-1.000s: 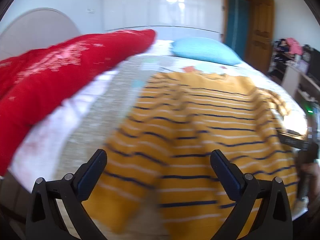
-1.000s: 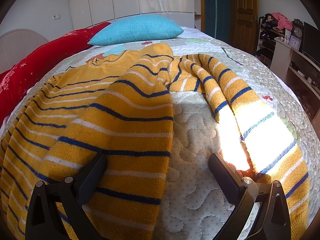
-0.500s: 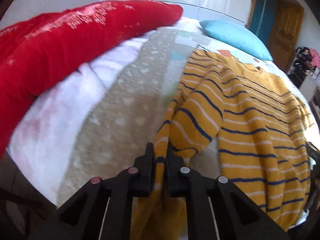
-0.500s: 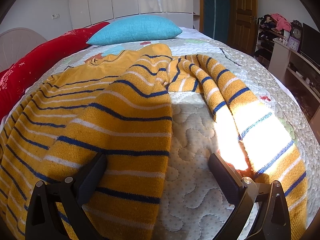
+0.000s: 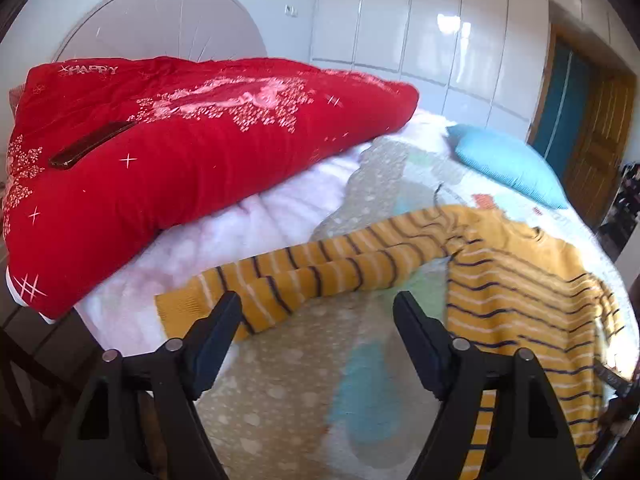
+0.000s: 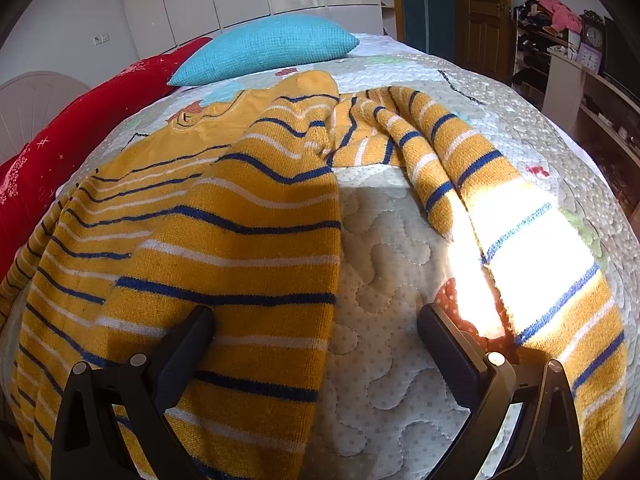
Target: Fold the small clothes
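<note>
Since the earlier frame the left gripper (image 5: 316, 312) has let go; its jaws are opening, empty, just short of the mustard-yellow, navy-striped knitted sweater's (image 5: 516, 280) outstretched sleeve (image 5: 320, 268). The right gripper (image 6: 316, 328) hangs wide over the sweater's hem. The sleeve lies near the bed's edge and may slide off.

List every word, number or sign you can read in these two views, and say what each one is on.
"HAPPY", in pale letters with a small cross before it, on the upper corner of the red quilt.
Clock faces on the shelf at the right: numerals too small to read.
The patterned bedspread carries pictures only; no legible words.
Nothing readable on the striped sweater.
</note>
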Available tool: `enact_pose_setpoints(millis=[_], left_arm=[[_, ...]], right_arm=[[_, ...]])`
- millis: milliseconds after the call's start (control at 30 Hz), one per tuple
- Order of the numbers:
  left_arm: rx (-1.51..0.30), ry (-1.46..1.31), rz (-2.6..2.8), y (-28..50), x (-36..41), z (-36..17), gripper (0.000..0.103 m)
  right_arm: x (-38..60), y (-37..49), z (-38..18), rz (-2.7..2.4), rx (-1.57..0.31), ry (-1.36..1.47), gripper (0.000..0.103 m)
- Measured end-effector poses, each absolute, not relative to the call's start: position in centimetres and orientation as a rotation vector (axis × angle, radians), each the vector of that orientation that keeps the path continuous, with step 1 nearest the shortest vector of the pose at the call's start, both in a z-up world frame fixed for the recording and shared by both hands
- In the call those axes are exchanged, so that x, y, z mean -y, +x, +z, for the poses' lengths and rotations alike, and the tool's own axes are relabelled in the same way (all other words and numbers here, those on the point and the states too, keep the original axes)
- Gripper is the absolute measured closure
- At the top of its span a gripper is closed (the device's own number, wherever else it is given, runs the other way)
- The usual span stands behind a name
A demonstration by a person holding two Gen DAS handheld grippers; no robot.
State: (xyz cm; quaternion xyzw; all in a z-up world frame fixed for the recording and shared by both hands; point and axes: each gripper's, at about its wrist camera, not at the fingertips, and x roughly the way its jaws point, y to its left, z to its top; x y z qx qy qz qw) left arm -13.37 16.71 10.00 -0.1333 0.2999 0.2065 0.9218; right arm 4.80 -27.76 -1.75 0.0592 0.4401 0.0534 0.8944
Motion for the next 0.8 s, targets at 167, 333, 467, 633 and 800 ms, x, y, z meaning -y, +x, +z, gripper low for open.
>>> enact_pose_setpoints(millis=[167,333,467,633,800], left_arm=[[-0.626,-0.31,0.277,-12.2,-12.1,11.0,0.012],[-0.616,-0.214,0.176,-11.3,-7.5,11.4,0.012],[-0.647,-0.155,0.16,-10.7,-5.6,9.9,0.012],[-0.739,-0.21,0.12,-10.1,-5.1,7.3,0.012],[-0.749,-0.174,0.13,-10.3,-4.6,7.3,0.012]], right_arm=[[27.0,4.5,-1.8,0.115,-0.918,0.065,0.0],[30.7,0.3,3.1,0.239,-0.776,0.2,0.042],[35.9,-3.4,5.5,0.033,-0.648,0.111,0.026],[40.8,-1.7,1.5,-0.057,-0.817,0.145,0.037],[41.6,-0.8,0.9,0.153,-0.845,0.321,0.091]])
